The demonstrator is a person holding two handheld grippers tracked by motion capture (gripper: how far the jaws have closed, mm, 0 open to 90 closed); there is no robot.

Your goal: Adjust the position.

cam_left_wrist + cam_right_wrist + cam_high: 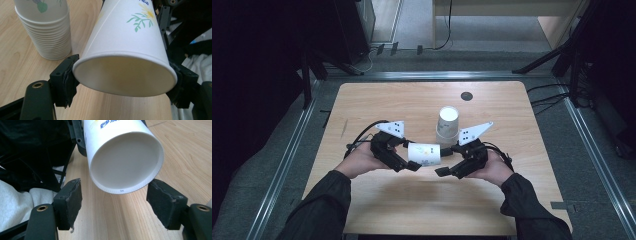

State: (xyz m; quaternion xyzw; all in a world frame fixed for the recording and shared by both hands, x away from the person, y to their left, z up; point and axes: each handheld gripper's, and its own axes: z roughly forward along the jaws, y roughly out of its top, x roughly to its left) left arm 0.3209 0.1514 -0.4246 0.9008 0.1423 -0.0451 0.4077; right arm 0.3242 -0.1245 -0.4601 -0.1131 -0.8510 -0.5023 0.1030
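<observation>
- High view: you have one paper cup (pixel 424 153) off the stack of cups (pixel 447 122) and lying sideways, low in the middle of the frame, between your two tools. The stack stands upside down just above it, near the centre of the desk (pixel 377 100). By my reading the separating is done, and passing or setting down the cup is left. Your left tool (pixel 412 163) comes in from the lower left, your right tool (pixel 443 169) from the lower right, both hands low over the desk and angled inward toward each other.
- Left gripper view: your left tool (pixel 124 82) is pinching the cup (pixel 125 50) at its rim, one pad on each side, mouth toward the camera. The stack (pixel 45 30) sits at upper left.
- Right gripper view: your right tool (pixel 113 200) is spread, its pads (pixel 72 197) standing clear on either side of the cup's base (pixel 125 165), not touching it. Closing on it looks like the next step.
</observation>
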